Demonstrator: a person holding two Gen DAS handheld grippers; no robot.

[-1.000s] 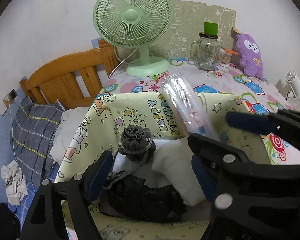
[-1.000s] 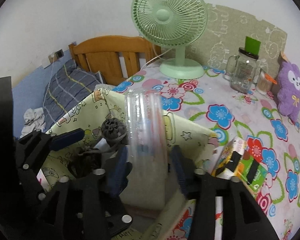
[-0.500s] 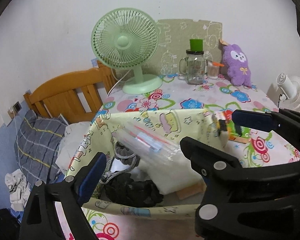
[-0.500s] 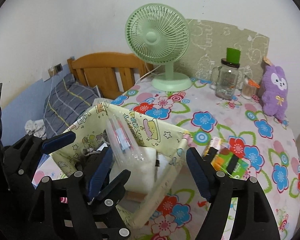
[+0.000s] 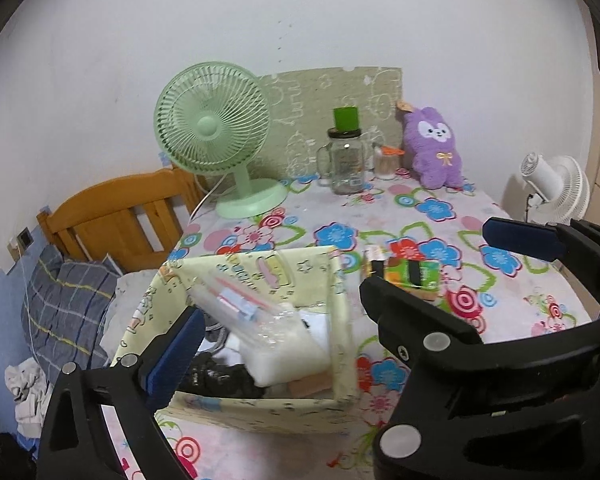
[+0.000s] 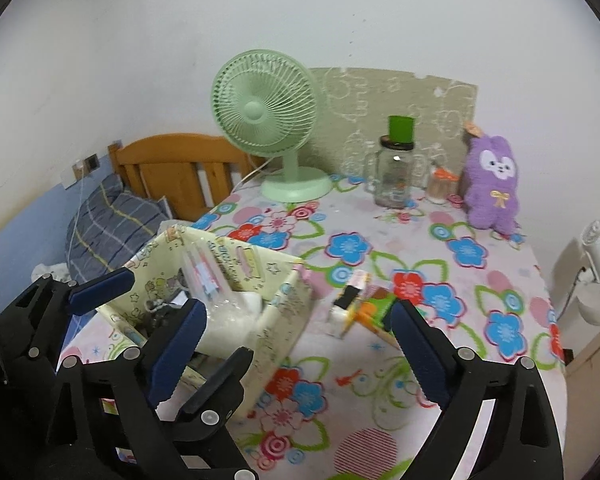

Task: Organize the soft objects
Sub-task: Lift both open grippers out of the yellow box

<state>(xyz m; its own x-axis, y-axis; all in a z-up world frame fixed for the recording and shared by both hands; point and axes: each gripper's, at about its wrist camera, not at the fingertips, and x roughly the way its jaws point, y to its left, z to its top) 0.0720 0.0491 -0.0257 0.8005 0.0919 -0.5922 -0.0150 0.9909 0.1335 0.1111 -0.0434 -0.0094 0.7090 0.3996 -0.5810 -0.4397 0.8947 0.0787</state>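
The table (image 5: 440, 208), under a flowered cloth, fills most of both views; its near edge is cut off by the frames. To its left stands a bed (image 5: 112, 216) with a wooden headboard and a checked pillow (image 5: 64, 304), partly hidden behind the box.

The box (image 5: 340, 320), pale yellow with cartoon prints, sits at the table's near left corner. Inside it a clear bag (image 5: 236, 304) leans from the far left wall down onto a white pad (image 5: 284, 352). Beneath lie dark items, too shadowed to name, and a tan piece at the near right corner that is hard to make out.

At the far side stand a green fan (image 5: 212, 128), a glass jar (image 5: 346, 164) with a green cap, and a purple plush (image 5: 434, 152). A white fan (image 5: 556, 188) is cut off at the far right.

Right of the box, touching it or just beside it, lies a green and orange packet (image 6: 364, 304), blurred.

The left tongs (image 5: 276, 328) and right tongs (image 6: 296, 344) are both wide and opening, with nothing gripped. The left tongs' right finger is hidden behind the right tongs in the left wrist view.
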